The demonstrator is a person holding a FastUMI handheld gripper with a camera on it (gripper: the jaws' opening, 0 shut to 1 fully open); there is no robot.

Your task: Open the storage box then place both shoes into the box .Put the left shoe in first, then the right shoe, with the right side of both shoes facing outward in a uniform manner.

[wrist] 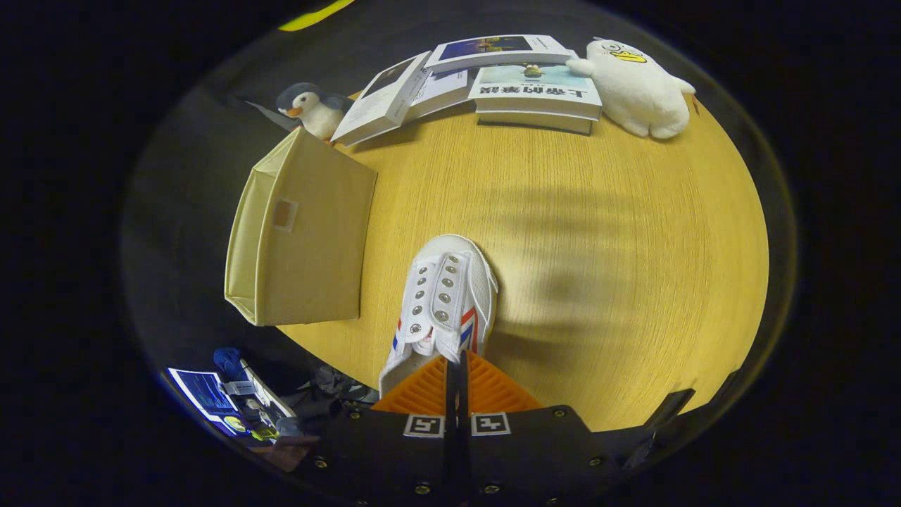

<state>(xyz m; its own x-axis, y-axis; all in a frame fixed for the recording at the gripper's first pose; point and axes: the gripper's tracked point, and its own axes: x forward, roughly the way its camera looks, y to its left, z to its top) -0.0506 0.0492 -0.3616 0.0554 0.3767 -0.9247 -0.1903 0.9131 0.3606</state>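
Gripper [456, 366] fingers clenched on the heel collar of a white canvas sneaker [445, 299], toe toward 12 o'clock. Likely light with soft, yielding sides; the collar edge offers firm purchase. Beige fabric storage box [303, 232] at 10 o'clock.

White lace-up canvas shoe [445, 299]: heel hidden behind orange ribbed fingers [422, 391] of tool [456, 384]; grip point unseen. Beige fabric storage box [303, 229]: interior not visible. Clutter below counter [563, 211]: too small to ID.
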